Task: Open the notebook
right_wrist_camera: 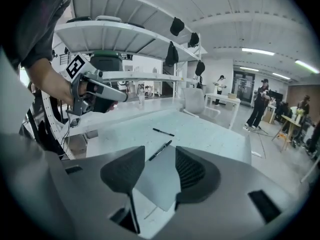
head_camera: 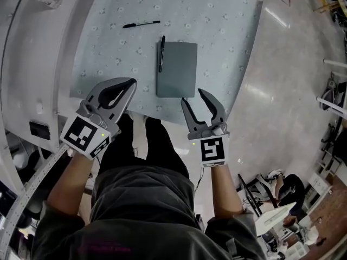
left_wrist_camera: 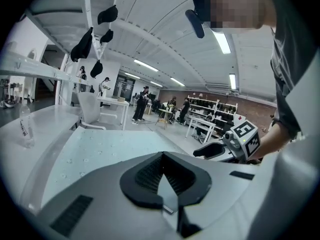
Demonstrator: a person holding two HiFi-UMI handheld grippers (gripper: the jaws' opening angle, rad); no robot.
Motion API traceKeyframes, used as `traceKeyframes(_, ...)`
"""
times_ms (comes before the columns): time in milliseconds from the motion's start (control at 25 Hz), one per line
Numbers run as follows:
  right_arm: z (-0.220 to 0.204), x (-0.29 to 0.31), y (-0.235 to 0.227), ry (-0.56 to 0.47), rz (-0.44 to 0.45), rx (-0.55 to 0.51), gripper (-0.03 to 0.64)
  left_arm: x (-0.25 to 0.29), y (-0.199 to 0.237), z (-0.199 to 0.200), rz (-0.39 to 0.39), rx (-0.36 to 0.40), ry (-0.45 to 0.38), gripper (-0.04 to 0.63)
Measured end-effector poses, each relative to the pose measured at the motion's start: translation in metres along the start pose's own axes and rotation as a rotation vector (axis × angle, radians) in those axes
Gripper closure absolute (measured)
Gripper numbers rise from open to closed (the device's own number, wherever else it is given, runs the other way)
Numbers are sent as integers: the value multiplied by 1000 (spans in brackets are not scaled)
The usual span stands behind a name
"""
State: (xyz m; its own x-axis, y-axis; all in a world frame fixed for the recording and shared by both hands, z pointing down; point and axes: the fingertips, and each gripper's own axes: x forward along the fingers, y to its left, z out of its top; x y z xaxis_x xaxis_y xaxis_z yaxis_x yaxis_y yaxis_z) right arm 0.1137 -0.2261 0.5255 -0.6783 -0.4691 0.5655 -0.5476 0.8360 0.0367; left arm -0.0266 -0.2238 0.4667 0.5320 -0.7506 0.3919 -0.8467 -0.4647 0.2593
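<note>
Two claws hang at the desk (head_camera: 227, 42) edge: my right claw (head_camera: 191, 95) gapes empty, the closed notebook (head_camera: 177, 68) just ahead of it, lined up for the cover; my left claw (head_camera: 132, 82), pinched shut on nothing, idles off to its left

Held side by side at the near edge of the counter (head_camera: 227, 47), the left claw (head_camera: 130, 83) is closed, tips touching, the right claw (head_camera: 193, 96) parted and empty.

Glossy grey floor (head_camera: 282, 91), perhaps concrete
</note>
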Motion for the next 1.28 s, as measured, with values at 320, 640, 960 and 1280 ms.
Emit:
traceKeyframes(320,-51,24,19,89,-14,-61,434,3,11,-41,-17,-21,44,597)
traceKeyframes(640,-102,41,29,161,-34,-188,434,3,20,-71,-7,-45,67,597)
traceKeyframes(960,-138,53,32,208,-50,-326,434,6,20,-93,-10,-42,85,597)
traceKeyframes(1280,-152,60,32,239,-80,-404,434,4,18,-107,-1,-47,85,598)
